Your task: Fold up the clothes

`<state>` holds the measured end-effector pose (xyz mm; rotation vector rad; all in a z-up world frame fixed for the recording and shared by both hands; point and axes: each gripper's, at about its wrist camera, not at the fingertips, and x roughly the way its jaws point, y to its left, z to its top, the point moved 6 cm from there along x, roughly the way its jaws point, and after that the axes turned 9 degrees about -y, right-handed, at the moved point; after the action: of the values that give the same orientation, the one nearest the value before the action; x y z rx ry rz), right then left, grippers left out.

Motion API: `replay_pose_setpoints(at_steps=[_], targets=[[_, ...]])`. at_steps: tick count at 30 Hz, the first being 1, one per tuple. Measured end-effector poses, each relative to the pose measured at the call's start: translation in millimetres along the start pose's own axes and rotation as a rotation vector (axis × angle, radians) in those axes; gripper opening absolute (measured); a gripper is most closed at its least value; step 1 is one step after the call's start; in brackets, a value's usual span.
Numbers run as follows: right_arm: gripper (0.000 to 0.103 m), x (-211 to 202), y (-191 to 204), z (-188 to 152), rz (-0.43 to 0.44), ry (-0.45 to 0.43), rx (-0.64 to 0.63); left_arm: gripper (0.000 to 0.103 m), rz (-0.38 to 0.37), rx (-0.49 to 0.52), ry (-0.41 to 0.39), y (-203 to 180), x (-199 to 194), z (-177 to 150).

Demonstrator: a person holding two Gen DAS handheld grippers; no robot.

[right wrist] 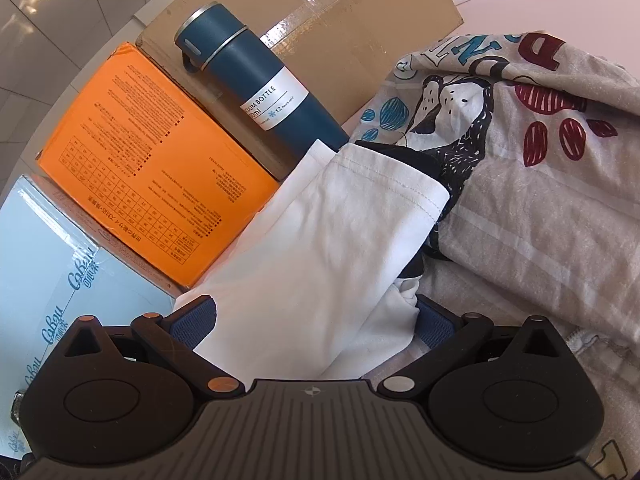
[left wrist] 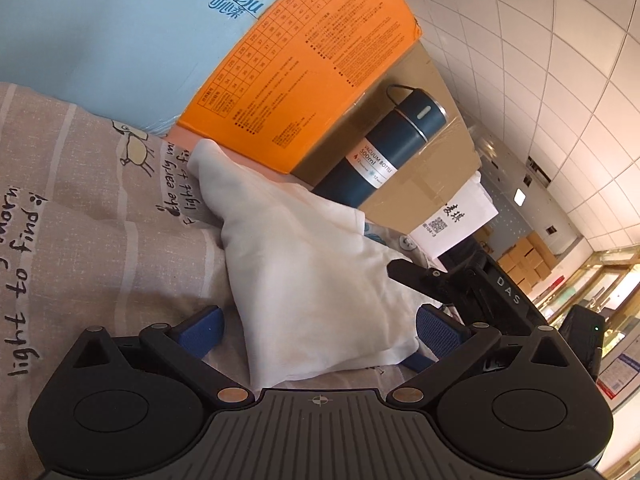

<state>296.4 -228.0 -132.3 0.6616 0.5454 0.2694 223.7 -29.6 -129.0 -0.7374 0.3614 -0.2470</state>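
Teal bottle [right wrist: 260, 96] label reads "VACUUM BOTTLE", beside white garment [right wrist: 320, 248].

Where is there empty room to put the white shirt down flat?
Hardly any. A bare pinkish strip shows beside the cardboard box and printed sheet. The orange box, blue bottle and tissue pack crowd the far edge.

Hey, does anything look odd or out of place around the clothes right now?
Yes: a vacuum bottle lies on its side against the orange box and cardboard box, touching the white garment. The printed sheet is rumpled.
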Motion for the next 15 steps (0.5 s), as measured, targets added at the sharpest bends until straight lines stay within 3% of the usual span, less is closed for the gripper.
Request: replay_pose_setpoints(at_steps=[5,7,9,11,13,15], targets=[[0.103,14,7,1,-0.003,-0.051,0.018,0.100,-0.003,0.074,0.002,-4,2,-7],[0.097,14,8,1,-0.017,-0.072,0.014,0.087,0.022,0.066,-0.010,1,2,-5],[0.073,14,9,0,-0.047,-0.082,-0.009,0.055,0.046,0.040,-0.015,9,3,-3],[0.057,13,7,-1,-0.077,-0.087,-0.033,0.041,0.060,0.011,-0.014,17,4,-1],[0.044,12,5,-1,-0.091,-0.089,-0.036,0.037,0.059,-0.002,-0.014,20,5,0],[0.027,9,4,1,-0.084,-0.090,-0.039,0.026,0.058,-0.013,-0.011,22,5,1]])
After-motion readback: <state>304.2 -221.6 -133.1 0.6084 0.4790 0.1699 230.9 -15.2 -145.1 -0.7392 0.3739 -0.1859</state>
